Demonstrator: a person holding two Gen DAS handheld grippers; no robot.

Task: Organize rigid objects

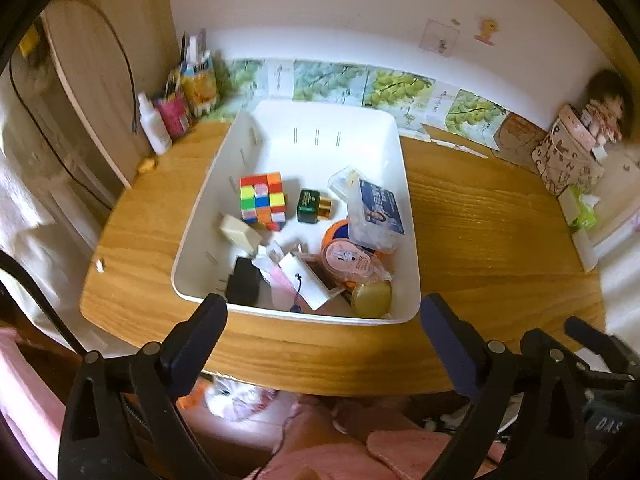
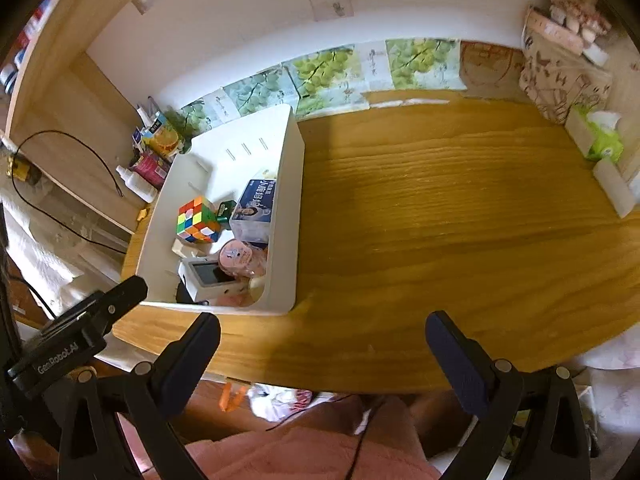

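While both grippers (image 1: 324,316) (image 2: 322,332) gape empty, only the left view shows the bin's (image 1: 408,216) gold lid (image 1: 372,298).

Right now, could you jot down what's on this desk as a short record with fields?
surface: wooden desk
container: white bin, on the desk
in the bin: puzzle cube, green jar, blue-and-white box, black adapter, gold lid
left claw: open, empty, above the bin's near edge
right claw: open, empty, over bare desk
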